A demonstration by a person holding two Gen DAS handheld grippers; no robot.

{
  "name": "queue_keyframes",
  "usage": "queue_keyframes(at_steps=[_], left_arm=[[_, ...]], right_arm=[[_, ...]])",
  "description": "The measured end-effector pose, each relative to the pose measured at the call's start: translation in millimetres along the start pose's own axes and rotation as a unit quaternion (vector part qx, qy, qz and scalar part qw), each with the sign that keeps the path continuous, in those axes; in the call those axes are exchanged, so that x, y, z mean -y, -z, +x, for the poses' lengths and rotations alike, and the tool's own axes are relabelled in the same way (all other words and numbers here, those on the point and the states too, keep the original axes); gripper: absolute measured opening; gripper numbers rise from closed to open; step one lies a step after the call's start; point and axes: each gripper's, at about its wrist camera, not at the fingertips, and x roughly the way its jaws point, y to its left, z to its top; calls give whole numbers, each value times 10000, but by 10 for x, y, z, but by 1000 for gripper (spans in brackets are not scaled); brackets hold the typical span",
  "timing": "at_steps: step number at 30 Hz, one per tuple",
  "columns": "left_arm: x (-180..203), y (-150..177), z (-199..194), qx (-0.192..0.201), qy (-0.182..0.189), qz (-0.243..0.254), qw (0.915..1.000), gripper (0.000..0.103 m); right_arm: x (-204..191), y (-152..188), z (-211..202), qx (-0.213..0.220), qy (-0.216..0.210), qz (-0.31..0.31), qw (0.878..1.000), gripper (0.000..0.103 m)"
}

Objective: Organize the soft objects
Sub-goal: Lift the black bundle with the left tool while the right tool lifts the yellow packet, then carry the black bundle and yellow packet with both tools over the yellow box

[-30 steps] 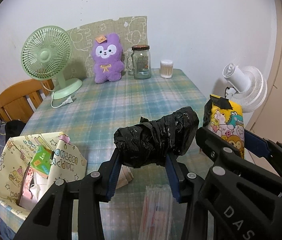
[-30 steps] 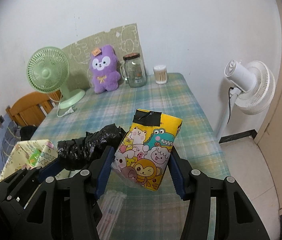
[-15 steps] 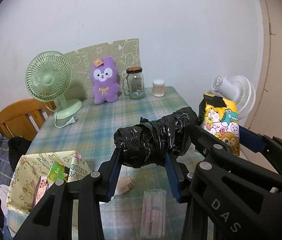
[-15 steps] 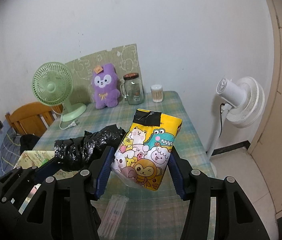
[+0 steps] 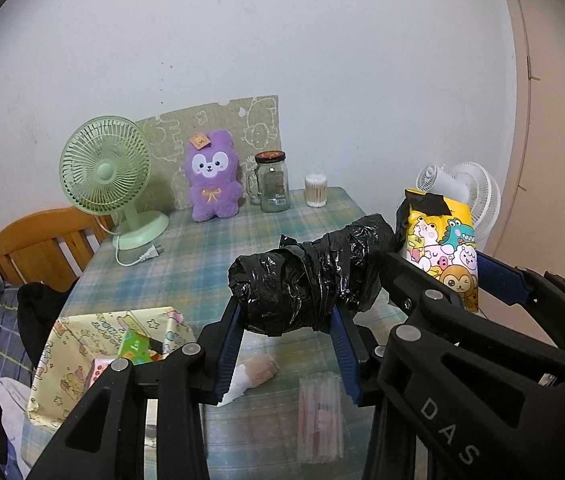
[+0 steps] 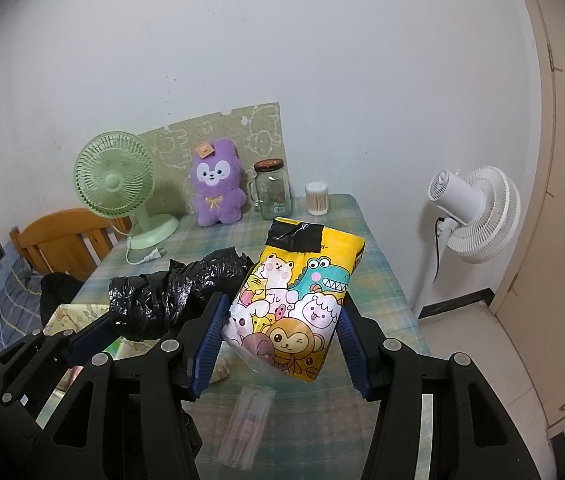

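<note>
2 soft loads ride above the plaid table (image 5: pixel 210 256): the left gripper (image 5: pixel 286 344) clamps a crinkly black plastic bundle (image 5: pixel 306 280) mid-length, the right gripper (image 6: pixel 282 340) squeezes a glossy cartoon-printed pack (image 6: pixel 298 296). Both look light, squashy, slippery; central holds suit. Farther back sits a fuzzy purple plush (image 5: pixel 212 180).

Right tongs (image 6: pixel 280 320) clamp the yellow cartoon-animal tissue pack (image 6: pixel 296 300) above the plaid surface (image 6: pixel 378 276). Beside it, left tongs (image 6: pixel 94 336) grip a crumpled black plastic bag (image 6: pixel 170 288). Purple plush bunny (image 6: pixel 216 184) sits upright at the back.
</note>
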Motion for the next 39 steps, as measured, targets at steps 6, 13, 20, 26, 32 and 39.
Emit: queue_keyframes(at_steps=[6, 13, 20, 26, 32, 39], left_arm=[[-147, 27, -83, 57, 24, -45, 10000, 44], [-311, 70, -200, 133, 8, -107, 9999, 44], [-474, 103, -240, 176, -57, -195, 9996, 44], [-641, 145, -245, 167, -132, -287, 9994, 44], [-815, 204, -198, 105, -216, -373, 9990, 44], [-1075, 277, -160, 52, -339, -480, 9983, 44]], right_arm=[[-161, 5, -59, 31, 19, -77, 10000, 57], [-345, 6, -112, 56, -14, -162, 9999, 57], [-526, 14, -114, 52, -87, -252, 9996, 57], [-704, 36, -73, 0, -175, -326, 9993, 57], [-902, 86, 16, -65, -260, -387, 9989, 57], [-1168, 125, 157, -149, -428, -450, 9980, 57]])
